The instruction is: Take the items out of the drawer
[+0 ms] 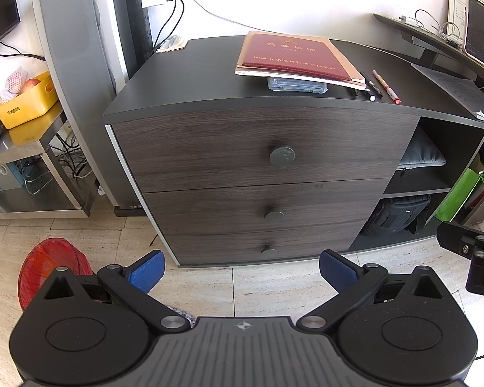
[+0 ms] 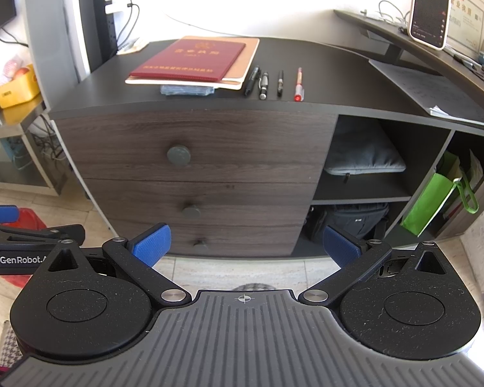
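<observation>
A dark wood cabinet with three shut drawers stands ahead; the top drawer (image 1: 261,148) has a round grey knob (image 1: 282,156), also in the right wrist view (image 2: 178,155). On the cabinet top lie a red booklet (image 1: 287,54) on tan folders, a blue packet (image 1: 297,84) under them, and several pens (image 2: 274,82). My left gripper (image 1: 240,272) is open and empty, well back from the drawers above the floor. My right gripper (image 2: 245,246) is open and empty, also back from the cabinet.
Open shelves right of the drawers hold a grey pouch (image 2: 364,158), a black bag (image 2: 355,219) and a green bag (image 2: 429,203). A steel table with a yellow bin (image 1: 25,103) stands left. A red basket (image 1: 48,264) lies on the tiled floor. A phone (image 2: 430,9) stands on the desk.
</observation>
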A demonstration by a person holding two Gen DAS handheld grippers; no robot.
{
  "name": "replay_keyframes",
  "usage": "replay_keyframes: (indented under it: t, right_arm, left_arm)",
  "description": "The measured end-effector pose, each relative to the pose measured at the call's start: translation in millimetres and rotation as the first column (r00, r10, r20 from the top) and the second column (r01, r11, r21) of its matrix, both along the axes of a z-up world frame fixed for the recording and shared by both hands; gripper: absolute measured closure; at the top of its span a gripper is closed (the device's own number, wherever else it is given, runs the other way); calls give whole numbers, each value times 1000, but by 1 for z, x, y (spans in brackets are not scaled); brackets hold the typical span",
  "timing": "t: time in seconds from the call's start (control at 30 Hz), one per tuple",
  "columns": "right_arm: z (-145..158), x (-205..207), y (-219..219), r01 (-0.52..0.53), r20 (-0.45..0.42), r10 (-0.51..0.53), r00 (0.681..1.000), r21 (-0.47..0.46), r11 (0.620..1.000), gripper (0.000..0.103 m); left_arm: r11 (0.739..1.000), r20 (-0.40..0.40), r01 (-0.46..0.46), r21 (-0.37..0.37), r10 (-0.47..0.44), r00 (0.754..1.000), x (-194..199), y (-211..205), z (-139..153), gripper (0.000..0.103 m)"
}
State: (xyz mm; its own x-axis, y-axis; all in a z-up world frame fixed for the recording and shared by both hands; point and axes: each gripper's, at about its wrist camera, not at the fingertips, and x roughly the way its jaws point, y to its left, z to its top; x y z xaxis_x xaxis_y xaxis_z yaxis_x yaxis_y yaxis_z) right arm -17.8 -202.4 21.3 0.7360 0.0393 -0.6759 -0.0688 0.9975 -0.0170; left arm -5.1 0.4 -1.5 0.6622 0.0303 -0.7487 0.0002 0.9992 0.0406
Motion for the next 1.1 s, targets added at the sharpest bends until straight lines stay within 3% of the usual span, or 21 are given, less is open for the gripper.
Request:
replay_keyframes:
  t: [0.63, 0.8, 1.1]
  right_arm:
    - [-4, 5, -1, 1, -20, -1, 1000, 5, 1000, 0]
    - [-7, 8, -3, 7, -31, -7, 999, 12, 1000, 0]
    - [-15, 25, -11, 20, -47, -20, 999, 15, 1000, 0]
  left_arm:
    - [1000, -26, -2, -14, 1, 1000, 8, 0, -4, 1]
    - [997, -82, -18, -71, 12, 997, 14, 7, -11, 1]
    - [997, -148, 0, -80, -11, 989, 31, 8, -29, 1]
